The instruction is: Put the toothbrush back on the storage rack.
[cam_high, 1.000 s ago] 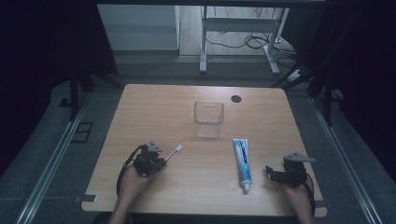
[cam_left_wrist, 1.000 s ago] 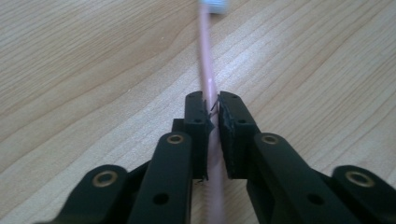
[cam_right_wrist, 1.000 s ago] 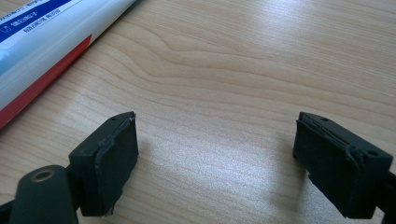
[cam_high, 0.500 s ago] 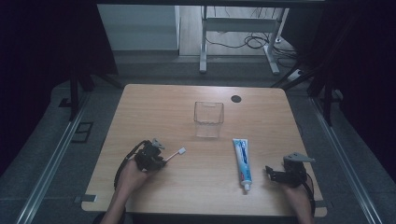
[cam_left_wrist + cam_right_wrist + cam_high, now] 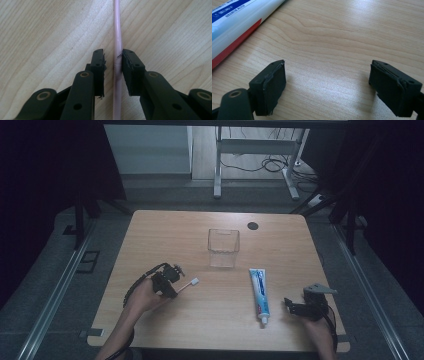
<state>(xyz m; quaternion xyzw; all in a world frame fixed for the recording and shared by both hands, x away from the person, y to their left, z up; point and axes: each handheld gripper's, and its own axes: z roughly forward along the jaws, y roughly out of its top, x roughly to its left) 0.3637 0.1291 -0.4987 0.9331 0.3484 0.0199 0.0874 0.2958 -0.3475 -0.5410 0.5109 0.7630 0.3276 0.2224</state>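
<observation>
We find print on one thing alone, the toothpaste tube (image 5: 235,23). In the right gripper view a line of small white characters runs along its blue band, too small and slanted for us to read. In the high view the tube (image 5: 260,292) shows blue lettering down its white body, which we cannot make out either.

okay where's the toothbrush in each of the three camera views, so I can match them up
High view: the toothbrush lies left of centre, its white head pointing right, its handle at the left gripper.
Left gripper view: its pink handle runs top to bottom through the middle, between the two black jaws, with a gap on the left side.
Right gripper view: not in it.
Shared landmark: the light wooden table.
</observation>
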